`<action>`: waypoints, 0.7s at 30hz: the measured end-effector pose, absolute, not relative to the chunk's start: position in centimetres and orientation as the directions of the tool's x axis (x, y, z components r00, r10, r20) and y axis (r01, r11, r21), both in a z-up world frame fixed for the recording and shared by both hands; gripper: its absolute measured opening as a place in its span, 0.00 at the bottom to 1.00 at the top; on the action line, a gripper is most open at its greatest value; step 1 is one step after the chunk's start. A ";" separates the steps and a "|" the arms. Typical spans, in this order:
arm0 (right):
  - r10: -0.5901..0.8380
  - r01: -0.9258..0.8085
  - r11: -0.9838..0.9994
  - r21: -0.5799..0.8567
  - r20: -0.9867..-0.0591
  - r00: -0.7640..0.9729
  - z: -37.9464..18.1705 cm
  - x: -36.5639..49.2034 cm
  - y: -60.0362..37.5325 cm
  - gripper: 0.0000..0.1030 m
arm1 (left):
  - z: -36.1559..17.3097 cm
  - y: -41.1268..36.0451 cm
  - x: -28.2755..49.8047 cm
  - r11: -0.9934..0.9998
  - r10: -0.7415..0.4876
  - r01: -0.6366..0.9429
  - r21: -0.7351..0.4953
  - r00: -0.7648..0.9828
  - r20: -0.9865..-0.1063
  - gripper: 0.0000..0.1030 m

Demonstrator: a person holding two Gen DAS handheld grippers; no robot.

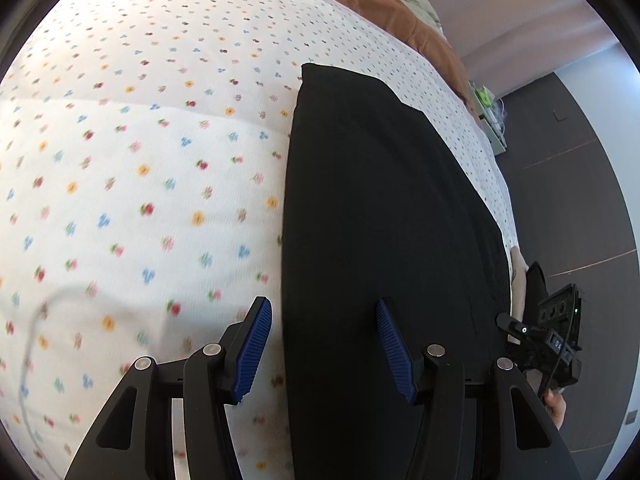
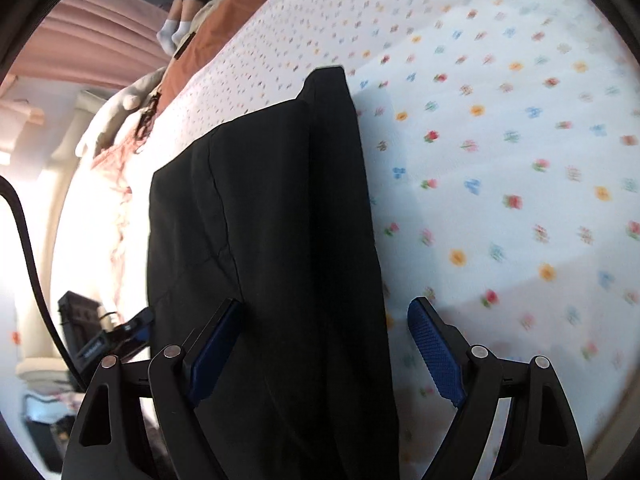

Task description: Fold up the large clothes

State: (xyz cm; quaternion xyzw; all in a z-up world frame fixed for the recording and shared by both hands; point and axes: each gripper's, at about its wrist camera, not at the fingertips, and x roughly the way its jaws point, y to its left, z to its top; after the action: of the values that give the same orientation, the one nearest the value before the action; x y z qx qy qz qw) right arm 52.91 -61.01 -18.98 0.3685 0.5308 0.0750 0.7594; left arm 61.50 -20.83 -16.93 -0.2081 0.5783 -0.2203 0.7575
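Both jaws gape empty, your left gripper (image 1: pixel 324 346) and right gripper (image 2: pixel 324 354) over the long black folded cloth garment (image 1: pixel 384 208); cross-folds probably remain.

No readable text in either view. White markings on the other gripper's black body (image 1: pixel 558 344) at 4 o'clock in the left wrist view, and on the same kind of black body (image 2: pixel 94 350) at 8 o'clock in the right wrist view, too blurred to read.

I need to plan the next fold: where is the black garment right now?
The black garment lies flat on the floral sheet, a long strip in both views, beneath both open grippers.
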 end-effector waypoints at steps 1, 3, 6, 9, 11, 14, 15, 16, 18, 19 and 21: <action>0.522 0.268 0.709 0.653 -0.741 0.424 -19.2 53.3 -61.2 0.83 | -17.0 -21.0 61.8 0.817 -0.574 0.093 -0.569 0.237 -0.784 0.55; 0.579 0.227 0.682 0.695 -0.704 0.412 -19.4 54.6 -61.5 0.83 | -17.2 -21.3 62.4 0.816 -0.574 0.088 -0.571 0.237 -0.784 0.55; 0.657 0.199 0.625 0.755 -0.646 0.388 -20.4 56.3 -61.7 0.76 | -17.6 -21.9 63.3 0.817 -0.572 0.088 -0.569 0.236 -0.785 0.55; 0.705 0.178 0.590 0.787 -0.610 0.361 -21.3 57.4 -61.2 0.67 | -18.0 -22.4 64.2 0.821 -0.567 0.084 -0.564 0.234 -0.790 0.56; 0.717 0.166 0.587 0.792 -0.604 0.349 -21.3 58.1 -60.5 0.67 | -18.3 -22.7 64.8 0.822 -0.565 0.079 -0.564 0.237 -0.790 0.58; 0.708 0.147 0.614 0.776 -0.623 0.332 -21.0 59.0 -59.4 0.67 | -18.2 -23.2 65.4 0.833 -0.549 0.080 -0.548 0.251 -0.797 0.58; 0.703 0.137 0.626 0.768 -0.632 0.328 -20.9 59.3 -58.9 0.67 | -18.1 -23.3 65.4 0.838 -0.541 0.082 -0.540 0.259 -0.800 0.57; 0.698 0.131 0.634 0.762 -0.637 0.326 -20.8 59.5 -58.8 0.61 | -18.0 -23.4 65.3 0.844 -0.531 0.081 -0.531 0.266 -0.804 0.56; 0.690 0.114 0.650 0.751 -0.646 0.326 -20.7 59.7 -58.4 0.41 | -17.6 -23.4 65.0 0.849 -0.522 0.088 -0.521 0.284 -0.804 0.51; 0.686 0.101 0.660 0.744 -0.652 0.322 -20.6 59.7 -58.3 0.36 | -17.2 -23.4 64.7 0.852 -0.518 0.098 -0.514 0.295 -0.803 0.48; 0.663 0.061 0.695 0.717 -0.671 0.334 -19.6 59.3 -57.8 0.28 | -16.3 -23.4 64.2 0.862 -0.503 0.115 -0.494 0.315 -0.805 0.42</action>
State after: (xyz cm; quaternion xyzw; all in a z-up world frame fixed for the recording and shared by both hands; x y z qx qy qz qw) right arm 59.30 -57.77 -19.62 0.3345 0.5408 0.2020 0.7449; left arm 64.24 -23.42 -16.27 -0.1760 0.5517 -0.1952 0.7916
